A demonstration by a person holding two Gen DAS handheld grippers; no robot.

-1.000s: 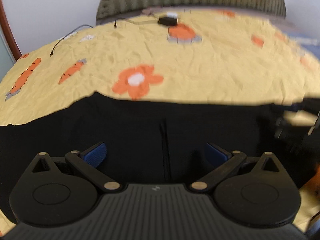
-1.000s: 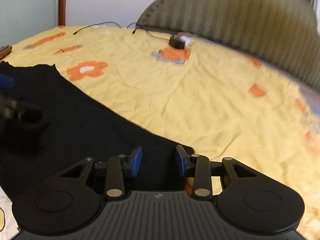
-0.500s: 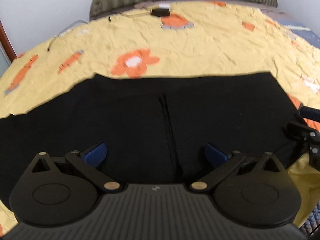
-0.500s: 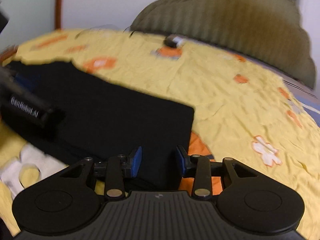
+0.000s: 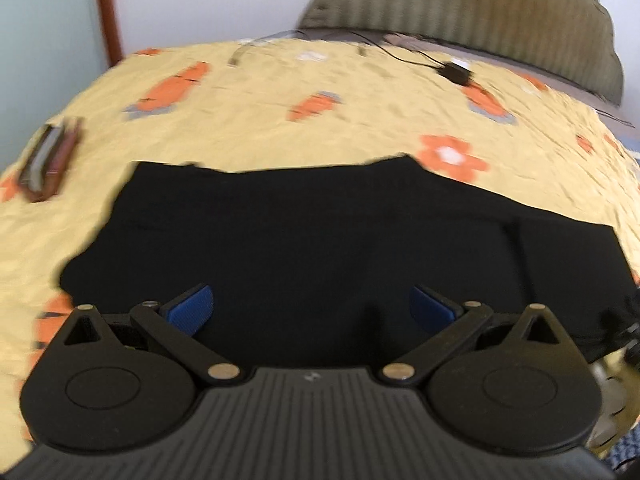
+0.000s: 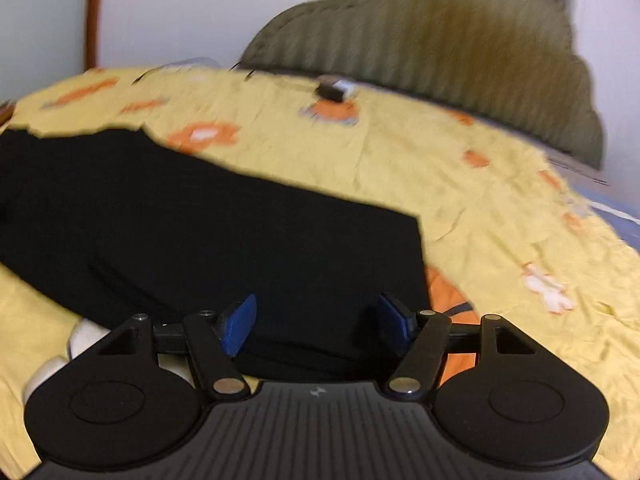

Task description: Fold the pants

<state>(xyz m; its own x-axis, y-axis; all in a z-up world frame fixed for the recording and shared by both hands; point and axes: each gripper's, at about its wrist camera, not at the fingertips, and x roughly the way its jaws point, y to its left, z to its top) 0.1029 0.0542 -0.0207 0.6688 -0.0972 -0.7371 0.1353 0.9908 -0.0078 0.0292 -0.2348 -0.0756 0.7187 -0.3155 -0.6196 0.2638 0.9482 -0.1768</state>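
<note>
The black pants (image 5: 304, 232) lie flat on a yellow bedsheet (image 5: 280, 136) with orange flower and carrot prints. In the right wrist view they (image 6: 208, 224) stretch from the far left to a straight edge at the right. My left gripper (image 5: 311, 308) is open wide and empty, low over the near part of the pants. My right gripper (image 6: 316, 320) is open and empty over the pants' near right corner. A bit of the right gripper (image 5: 624, 328) shows at the right edge of the left wrist view.
A small black and white device (image 6: 336, 89) with a thin cable (image 5: 396, 50) lies at the far side of the bed. An olive ribbed headboard (image 6: 440, 40) stands behind. A dark flat object (image 5: 48, 158) lies on the sheet at the left.
My right gripper has opened from a narrow gap to wide and the pants edge lies flat beneath it. My left gripper has swung left, staying open over the pants.
</note>
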